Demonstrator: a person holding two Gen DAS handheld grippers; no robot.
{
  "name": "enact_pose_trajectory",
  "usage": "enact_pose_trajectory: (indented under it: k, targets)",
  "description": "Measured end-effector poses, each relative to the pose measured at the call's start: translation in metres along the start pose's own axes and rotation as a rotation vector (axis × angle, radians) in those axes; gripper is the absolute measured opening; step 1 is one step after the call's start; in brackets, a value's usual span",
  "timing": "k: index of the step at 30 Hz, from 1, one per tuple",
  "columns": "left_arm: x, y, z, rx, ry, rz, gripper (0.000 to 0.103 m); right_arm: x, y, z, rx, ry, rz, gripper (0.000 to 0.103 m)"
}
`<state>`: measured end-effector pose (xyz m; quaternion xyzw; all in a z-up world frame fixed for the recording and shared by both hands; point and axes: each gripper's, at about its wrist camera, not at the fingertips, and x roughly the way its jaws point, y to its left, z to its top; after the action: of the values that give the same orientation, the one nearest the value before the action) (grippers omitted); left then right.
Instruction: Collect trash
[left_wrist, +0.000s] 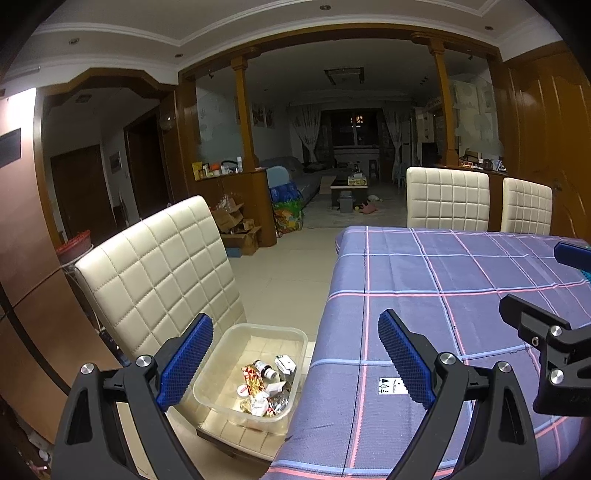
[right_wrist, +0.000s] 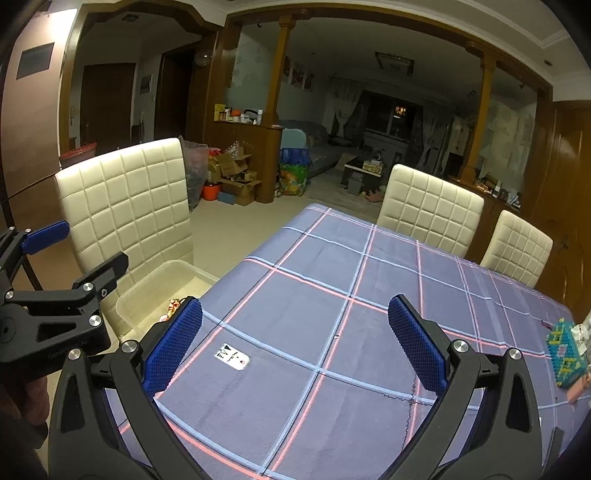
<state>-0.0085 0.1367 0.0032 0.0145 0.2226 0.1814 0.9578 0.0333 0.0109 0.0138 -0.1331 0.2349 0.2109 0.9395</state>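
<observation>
Blue-padded left gripper (left_wrist: 295, 363) and right gripper (right_wrist: 295, 345) both spread wide, empty, over a plaid tablecloth (right_wrist: 332, 280). One clear bin (left_wrist: 236, 354) on one chair seat (left_wrist: 155, 266) holds trash (left_wrist: 264, 387), pieces too jumbled to count. One beaded object (right_wrist: 563, 347) is cut off.

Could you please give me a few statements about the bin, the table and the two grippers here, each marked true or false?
1. The clear plastic bin sits on a chair seat beside the table. True.
2. The bin is empty. False: it holds wrappers and a small bottle.
3. The left gripper is open and holds nothing. True.
4. The right gripper grips a wrapper. False: it is open and empty.
5. A small white label lies on the checked tablecloth. True.
</observation>
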Motion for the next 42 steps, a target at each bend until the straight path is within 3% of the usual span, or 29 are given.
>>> enact_pose_trajectory:
  k: [11,42]
  targets:
    - [0.0013,0.0023,-0.0013,-0.013,0.008,-0.027,0.089,0.0021,0.0015,-0.0006,-0.003,0.006,0.007,0.099]
    - [0.0026,-0.0020,-0.0004,-0.028,0.015,0.004,0.089,0.0039,0.0006,-0.0034,0.007,0.011,0.012,0.099]
